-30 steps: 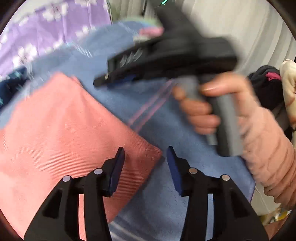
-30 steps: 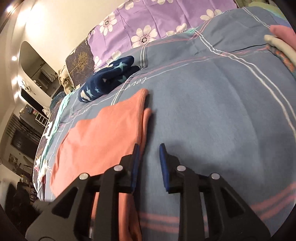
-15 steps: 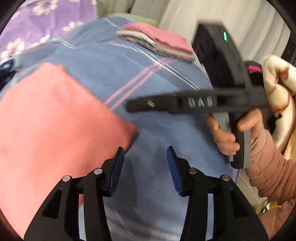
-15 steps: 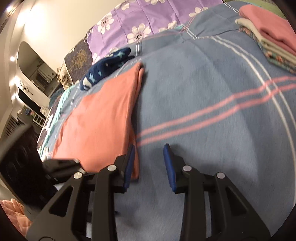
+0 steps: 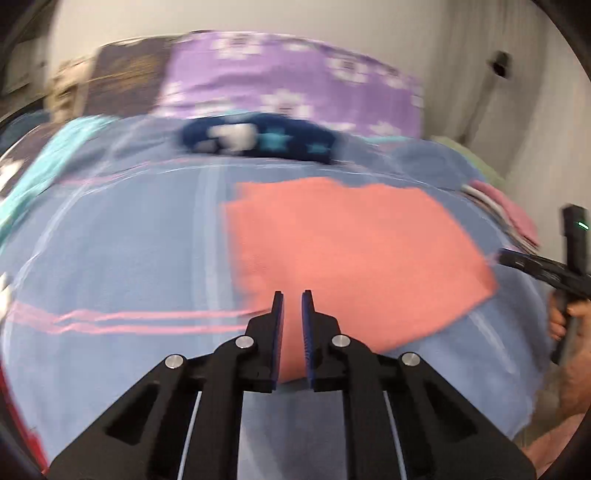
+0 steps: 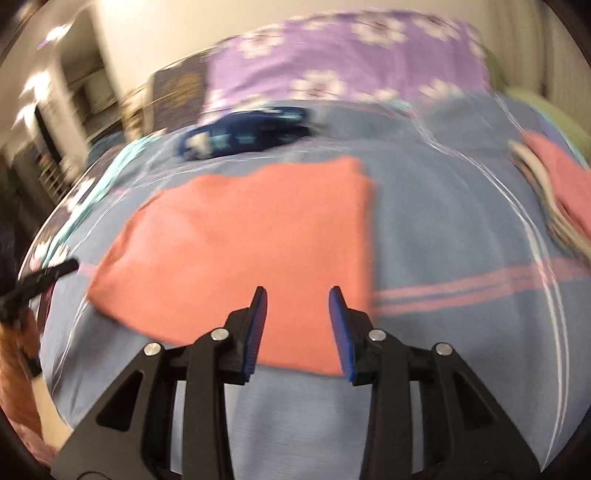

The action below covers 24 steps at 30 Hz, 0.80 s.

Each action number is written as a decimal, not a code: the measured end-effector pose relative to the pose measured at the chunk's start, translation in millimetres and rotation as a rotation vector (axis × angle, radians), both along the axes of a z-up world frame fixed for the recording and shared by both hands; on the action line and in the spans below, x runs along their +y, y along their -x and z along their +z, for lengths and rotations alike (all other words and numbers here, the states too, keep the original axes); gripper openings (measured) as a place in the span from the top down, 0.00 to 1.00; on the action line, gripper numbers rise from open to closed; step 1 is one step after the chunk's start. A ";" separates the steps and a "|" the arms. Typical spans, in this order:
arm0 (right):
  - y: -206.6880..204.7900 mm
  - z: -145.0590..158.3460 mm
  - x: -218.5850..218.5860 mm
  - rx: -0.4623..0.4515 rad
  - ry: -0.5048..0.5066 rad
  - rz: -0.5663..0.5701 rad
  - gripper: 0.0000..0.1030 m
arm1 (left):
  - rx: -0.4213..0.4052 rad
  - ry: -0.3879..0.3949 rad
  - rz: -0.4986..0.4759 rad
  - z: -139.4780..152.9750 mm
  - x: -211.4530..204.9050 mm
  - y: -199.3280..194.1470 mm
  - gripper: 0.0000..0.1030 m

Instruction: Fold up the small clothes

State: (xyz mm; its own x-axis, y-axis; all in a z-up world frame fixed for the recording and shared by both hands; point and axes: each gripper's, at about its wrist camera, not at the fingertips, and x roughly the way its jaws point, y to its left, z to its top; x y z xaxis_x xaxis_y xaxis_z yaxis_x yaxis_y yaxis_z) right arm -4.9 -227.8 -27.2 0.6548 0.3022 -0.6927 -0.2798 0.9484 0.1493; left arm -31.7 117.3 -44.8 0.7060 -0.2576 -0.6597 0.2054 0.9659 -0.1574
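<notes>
Premises: a domestic bedroom. A bed (image 6: pixel 461 369) is covered with a blue sheet bearing pink and white stripes. A purple pillow (image 6: pixel 347 62) with white flowers lies at its head, against a plain pale wall (image 5: pixel 295 18). Clothing lies on the bed: a salmon garment (image 6: pixel 251 243), a navy star-patterned item (image 5: pixel 258 138) and a folded stack (image 6: pixel 554 184). Household furnishings, blurred, show left in the right wrist view.

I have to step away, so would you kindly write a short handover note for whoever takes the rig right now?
Left claw: closing, almost shut, nothing between its pads, above the near edge of the salmon garment.
Right claw: opening, empty, over the same edge.
Salmon garment lies folded flat on the blue bedspread; a folded stack sits to the right, a navy star-print piece behind.
Left: finish the salmon fold, stack it, then the navy piece.
</notes>
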 end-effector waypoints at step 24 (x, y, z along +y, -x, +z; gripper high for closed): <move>-157.8 1.9 290.2 0.105 0.227 0.407 0.69 | 0.154 0.261 -0.195 -60.7 27.2 -65.0 0.68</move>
